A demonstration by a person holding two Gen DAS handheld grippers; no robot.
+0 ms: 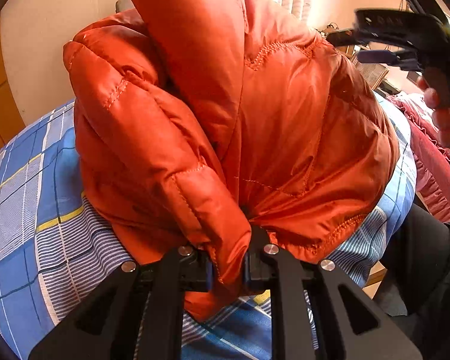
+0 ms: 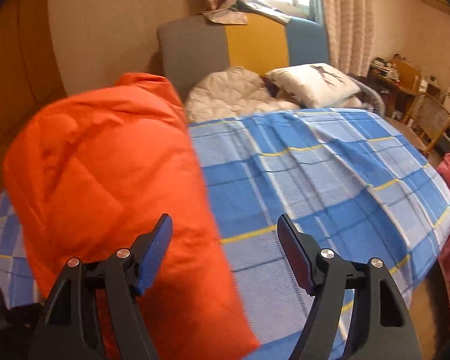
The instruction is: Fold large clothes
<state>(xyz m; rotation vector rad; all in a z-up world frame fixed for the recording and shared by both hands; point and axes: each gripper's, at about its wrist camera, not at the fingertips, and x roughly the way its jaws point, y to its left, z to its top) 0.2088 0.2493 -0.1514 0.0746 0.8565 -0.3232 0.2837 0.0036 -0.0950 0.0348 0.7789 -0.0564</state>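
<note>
The left gripper (image 1: 228,273) is clenched on a bunched edge of the orange jacket (image 1: 225,120), lifted above the bed (image 1: 30,210); the jacket fills the frame's middle. The right gripper (image 2: 225,240) hangs released and empty; the jacket lies at its lower left, so the left hand is nearer.

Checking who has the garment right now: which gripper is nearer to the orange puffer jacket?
Left. The left gripper is shut on a fold of the orange puffer jacket, holding it above the bed. The right gripper is open, beside the jacket, gripping nothing.
</note>
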